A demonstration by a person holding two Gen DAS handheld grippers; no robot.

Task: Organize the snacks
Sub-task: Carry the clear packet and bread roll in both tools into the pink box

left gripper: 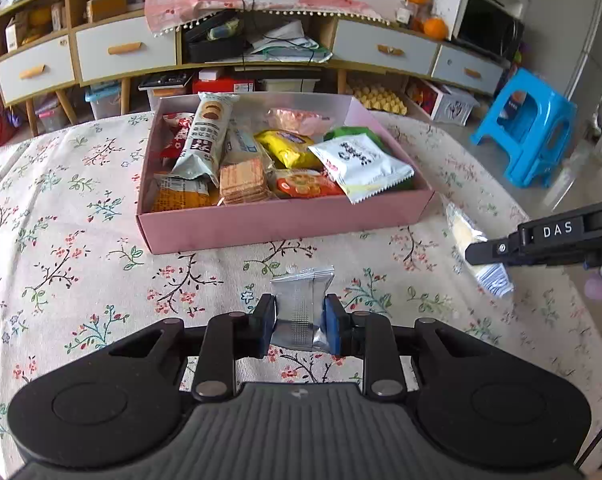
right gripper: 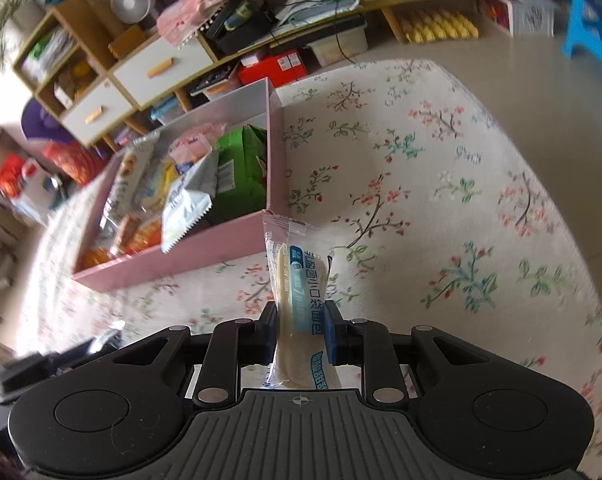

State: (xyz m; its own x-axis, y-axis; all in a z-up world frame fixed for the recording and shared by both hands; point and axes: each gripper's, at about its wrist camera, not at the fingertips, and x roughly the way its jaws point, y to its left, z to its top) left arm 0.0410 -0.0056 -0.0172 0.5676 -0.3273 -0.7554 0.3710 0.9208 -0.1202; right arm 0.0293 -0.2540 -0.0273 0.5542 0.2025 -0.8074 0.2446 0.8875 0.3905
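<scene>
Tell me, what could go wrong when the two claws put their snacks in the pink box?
The pink box is already piled high, so the silver packet in the left claw might slide off the heap. The right claw squeezes the soft bread packet hard and could squash it. Both claws are close together beside the box, so they might bump.

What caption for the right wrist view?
Right tool clamps a bread packet near the pink snack box.

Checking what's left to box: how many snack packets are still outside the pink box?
2. A silver packet in the left claw, a clear bread packet in the right claw. Others may sit out of view.
</scene>
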